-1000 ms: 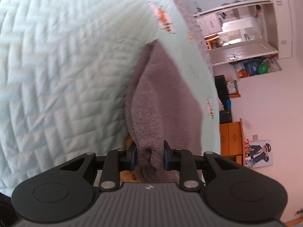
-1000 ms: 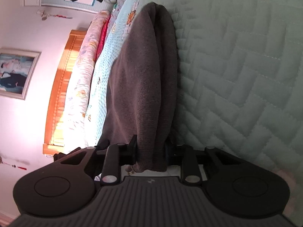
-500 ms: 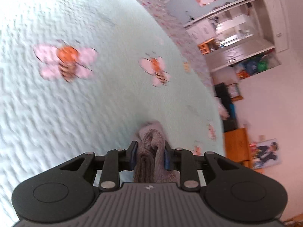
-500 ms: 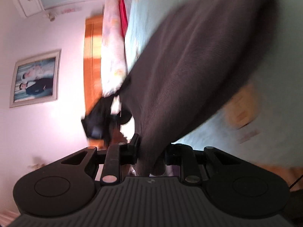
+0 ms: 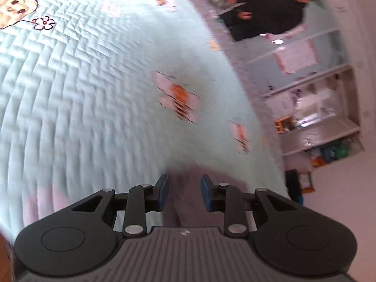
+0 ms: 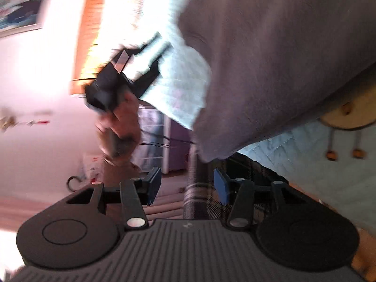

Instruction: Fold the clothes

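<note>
A bed covered by a pale mint quilted bedspread (image 5: 77, 98) with printed bees and flowers fills the left wrist view; beyond its far edge stand white shelves (image 5: 315, 108) with blurred clutter, and a person in a black top (image 5: 270, 11) is near the bed's far end. The left gripper (image 5: 183, 191) points across the bedspread, its blue-padded jaws parted a little, and a grey-brown knitted garment (image 5: 185, 202) runs between them; motion blur hides whether the pads actually press the cloth, so I cannot tell if it is clamped. In the right wrist view the same garment (image 6: 277, 65) spreads wide across the upper right, lying over the bedspread near the bed's edge, with a rounded fold hanging down toward the gripper. The right gripper (image 6: 186, 188) has its jaws well apart, and a narrow strip of the cloth passes through the gap without touching either pad. To the left, in front of a pink wall and an orange wooden headboard (image 6: 91, 35), a hand (image 6: 122, 127) holds the other black gripper, blurred. A framed picture (image 6: 21, 7) hangs on that wall at the upper left.
</note>
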{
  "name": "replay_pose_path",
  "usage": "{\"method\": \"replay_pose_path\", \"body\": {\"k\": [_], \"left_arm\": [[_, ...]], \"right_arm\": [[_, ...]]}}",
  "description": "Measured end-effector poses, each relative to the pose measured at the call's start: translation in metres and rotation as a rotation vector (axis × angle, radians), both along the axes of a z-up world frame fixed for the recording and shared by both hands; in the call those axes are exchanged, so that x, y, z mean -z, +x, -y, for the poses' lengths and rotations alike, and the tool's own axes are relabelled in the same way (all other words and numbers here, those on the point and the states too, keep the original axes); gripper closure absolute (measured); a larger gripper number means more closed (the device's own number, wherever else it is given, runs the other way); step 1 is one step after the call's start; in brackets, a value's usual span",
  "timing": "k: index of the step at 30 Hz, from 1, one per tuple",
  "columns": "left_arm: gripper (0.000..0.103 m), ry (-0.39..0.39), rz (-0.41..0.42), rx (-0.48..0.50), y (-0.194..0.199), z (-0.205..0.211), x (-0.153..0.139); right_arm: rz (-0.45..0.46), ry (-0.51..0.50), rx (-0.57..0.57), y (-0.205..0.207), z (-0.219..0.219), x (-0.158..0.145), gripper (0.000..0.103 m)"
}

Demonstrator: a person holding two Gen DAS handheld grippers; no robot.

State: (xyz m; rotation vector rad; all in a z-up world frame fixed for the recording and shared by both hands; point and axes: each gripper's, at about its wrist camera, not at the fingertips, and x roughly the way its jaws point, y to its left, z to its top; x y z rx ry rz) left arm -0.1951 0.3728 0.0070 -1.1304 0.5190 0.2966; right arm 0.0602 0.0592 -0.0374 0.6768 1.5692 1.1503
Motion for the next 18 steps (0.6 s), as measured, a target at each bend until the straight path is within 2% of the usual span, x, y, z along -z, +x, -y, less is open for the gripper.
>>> {"method": "replay_pose_path", "body": {"k": [1, 3, 4, 7, 9, 13, 18], "left_arm": [[0.072, 0.006, 0.018, -0.013, -0.013, 0.022, -0.008], [0.059, 0.004, 0.04, -0.04, -0.035, 0.065, -0.021], [0.051, -0.016, 0.033, -0.053, -0.043, 0.086, -0.025], [0.043, -0.1, -0.021, -0.107, -0.055, 0.142, -0.025], [0.034, -0.162, -0.059, -0.154, -0.057, 0.171, -0.02], [0.032, -0.243, -0.125, -0.244, -0.038, 0.193, 0.015], [0.032, -0.225, -0.146, -0.298, -0.021, 0.199, 0.028]], "right_arm": [[0.031, 0.013, 0.016, 0.006, 0.012, -0.006, 0.052], [0.092, 0.04, 0.048, 0.017, 0.036, -0.018, 0.051], [0.122, 0.054, 0.064, 0.022, 0.048, -0.025, 0.051], [0.214, 0.094, 0.111, 0.039, 0.085, -0.043, 0.046], [0.207, 0.108, 0.133, 0.047, 0.092, -0.04, 0.046], [0.185, 0.132, 0.176, 0.063, 0.104, -0.032, 0.046], [0.166, 0.159, 0.167, 0.064, 0.111, -0.029, 0.046]]}}
